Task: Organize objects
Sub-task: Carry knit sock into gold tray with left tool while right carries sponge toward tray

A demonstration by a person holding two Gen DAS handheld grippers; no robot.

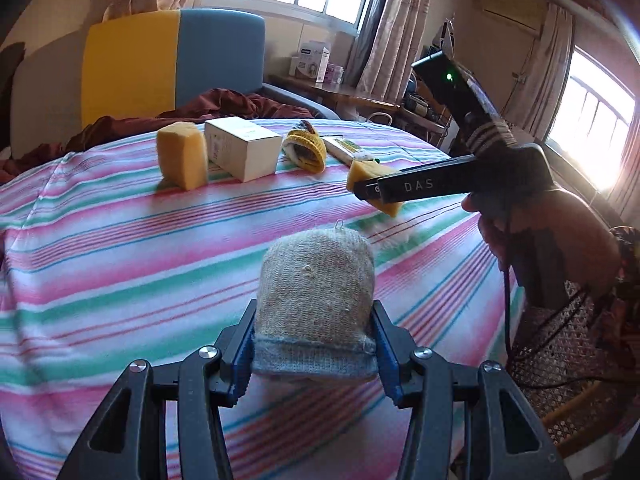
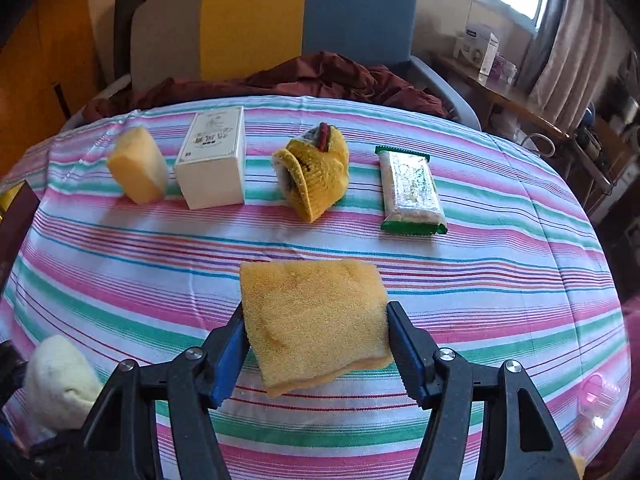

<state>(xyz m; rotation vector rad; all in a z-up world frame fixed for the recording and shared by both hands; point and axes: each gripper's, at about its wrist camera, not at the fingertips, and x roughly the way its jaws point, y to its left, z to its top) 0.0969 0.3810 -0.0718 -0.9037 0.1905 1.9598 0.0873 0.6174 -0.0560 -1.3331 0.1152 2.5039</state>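
Sponge [image 2: 316, 320] clamped flat in right gripper [image 2: 316, 336], hovering in front of the white box [image 2: 214, 164], likely bound for the matching sponge [image 2: 138, 170] left of that box. Left gripper [image 1: 314, 340] pinches rolled grey sock [image 1: 316, 288], probably pairing with yellow sock [image 2: 314, 172] right of it.

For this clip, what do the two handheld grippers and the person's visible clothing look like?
Both grippers are black, with angular linkage arms, silver pivot screws and blue ridged pads. The left gripper shows this close up, as does the right gripper. Seen from the left wrist, the right gripper carries white "DAS" lettering, a green light on its black top unit, and a dark cable. A patterned garment shows.
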